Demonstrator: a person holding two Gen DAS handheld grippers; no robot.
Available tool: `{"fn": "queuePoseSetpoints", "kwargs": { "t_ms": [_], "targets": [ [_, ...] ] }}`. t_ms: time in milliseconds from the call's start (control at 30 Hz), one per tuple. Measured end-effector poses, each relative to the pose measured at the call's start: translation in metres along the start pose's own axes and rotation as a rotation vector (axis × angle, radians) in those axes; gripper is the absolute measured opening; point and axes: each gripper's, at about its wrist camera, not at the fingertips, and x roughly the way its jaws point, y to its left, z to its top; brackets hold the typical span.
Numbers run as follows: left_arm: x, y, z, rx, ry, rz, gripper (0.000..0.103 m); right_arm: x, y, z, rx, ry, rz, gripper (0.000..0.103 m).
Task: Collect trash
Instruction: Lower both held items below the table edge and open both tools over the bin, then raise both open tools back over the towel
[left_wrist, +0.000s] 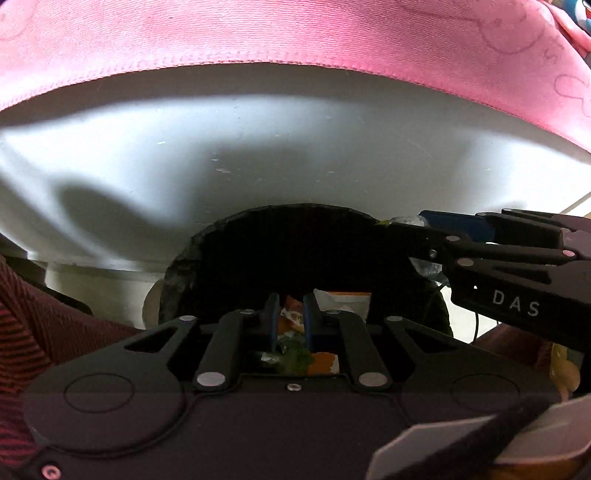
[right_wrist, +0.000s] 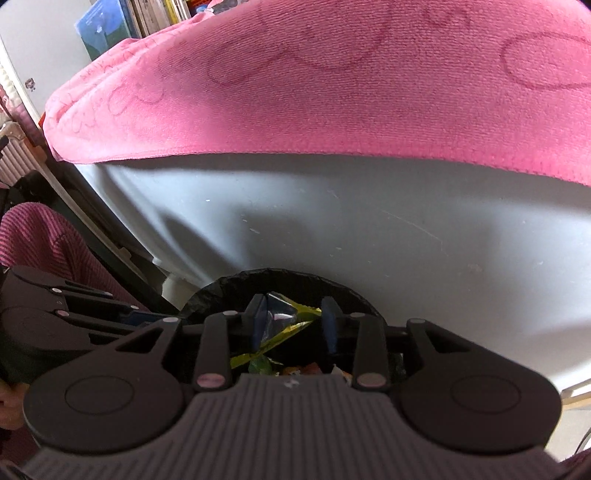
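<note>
The left gripper (left_wrist: 290, 317) is held nearly closed, pinching an orange-and-white wrapper (left_wrist: 291, 319) over the black-lined round bin (left_wrist: 207, 251). Rightward, the right gripper (right_wrist: 295, 325) is spread, a clear-and-yellow plastic wrapper (right_wrist: 284, 321) seen loose between its blue pads.

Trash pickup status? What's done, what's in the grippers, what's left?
Done: several wrappers lie in the black-lined bin.
In hand: the right gripper is over the bin, jaws apart, with a clear-and-yellow wrapper touching only one finger. The left gripper is shut over the bin; an orange wrapper shows between its fingers, grip unclear.
Left: no trash outside the bin is in view.
</note>
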Motion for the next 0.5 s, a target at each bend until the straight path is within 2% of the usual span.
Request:
{"fn": "queuePoseSetpoints", "kwargs": {
  "t_ms": [100, 167, 233, 500],
  "targets": [
    [-0.002, 0.000, 0.001, -0.007, -0.001, 0.001, 0.023, -0.001, -0.003, 0.001, 0.016, -0.006, 0.013, 0.059],
    [-0.002, 0.000, 0.001, -0.010, -0.006, 0.002, 0.033, -0.001, -0.003, 0.001, 0.023, -0.009, 0.018, 0.061],
    [-0.004, 0.000, 0.002, -0.006, -0.015, 0.006, 0.038, -0.002, -0.005, 0.002, 0.025, -0.011, 0.021, 0.063],
    [-0.024, -0.004, 0.008, -0.003, -0.066, 0.005, 0.044, -0.026, -0.007, 0.007, 0.020, -0.053, 0.038, 0.066]
  ]
}}
